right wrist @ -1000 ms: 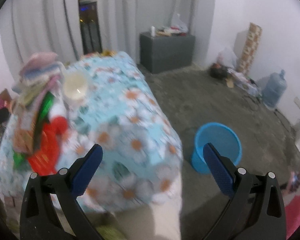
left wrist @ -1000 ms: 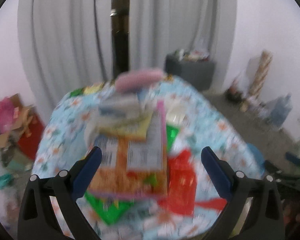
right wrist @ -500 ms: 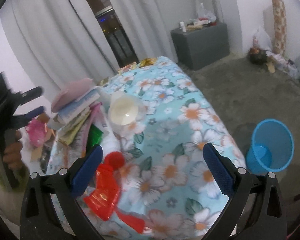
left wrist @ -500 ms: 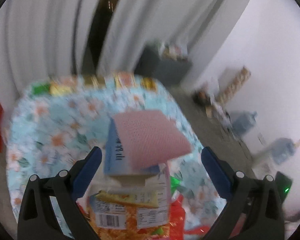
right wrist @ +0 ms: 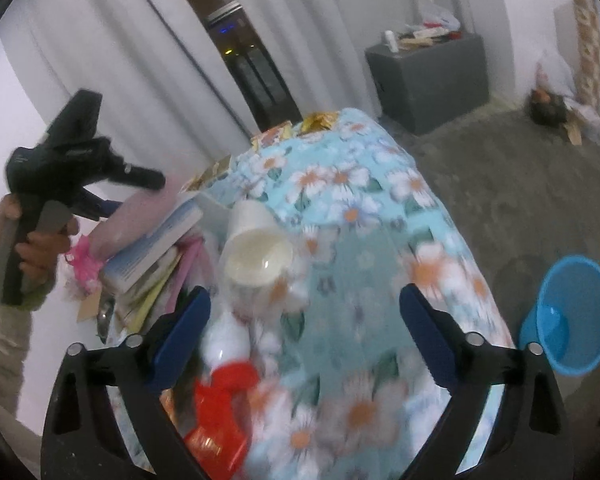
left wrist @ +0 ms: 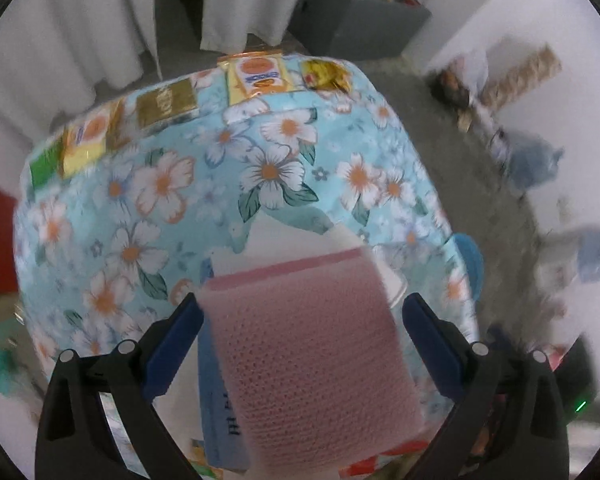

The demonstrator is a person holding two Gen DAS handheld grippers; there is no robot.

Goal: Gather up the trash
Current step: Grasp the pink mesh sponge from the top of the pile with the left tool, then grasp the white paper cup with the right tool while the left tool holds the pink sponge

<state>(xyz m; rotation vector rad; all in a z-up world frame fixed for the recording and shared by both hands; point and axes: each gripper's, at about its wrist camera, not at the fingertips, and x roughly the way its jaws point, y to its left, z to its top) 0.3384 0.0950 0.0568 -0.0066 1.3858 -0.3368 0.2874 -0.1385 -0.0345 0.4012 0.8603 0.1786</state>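
A pink sponge [left wrist: 312, 356] lies on top of a stack of boxes and wrappers, over a blue box [left wrist: 216, 412]. My left gripper [left wrist: 300, 344] is open, its blue fingers either side of the sponge without gripping it. In the right wrist view the same stack [right wrist: 152, 248] sits at the table's left, with a white paper cup [right wrist: 256, 248] on its side and a red wrapper [right wrist: 220, 416] near me. My right gripper [right wrist: 304, 340] is open and empty above the floral tablecloth [right wrist: 360, 240]. The left gripper [right wrist: 60, 176] shows there too, in a hand.
Several snack wrappers [left wrist: 256, 74] line the table's far edge. A blue bucket [right wrist: 572, 316] stands on the floor to the right of the table. A grey cabinet [right wrist: 428, 76] with clutter is behind, white curtains [right wrist: 140, 64] beyond. Blue water jugs [left wrist: 536, 160] stand by the right wall.
My left gripper has moved forward and down onto the stack, so the pink sponge now fills the gap between its fingers. My right gripper has moved closer over the table.
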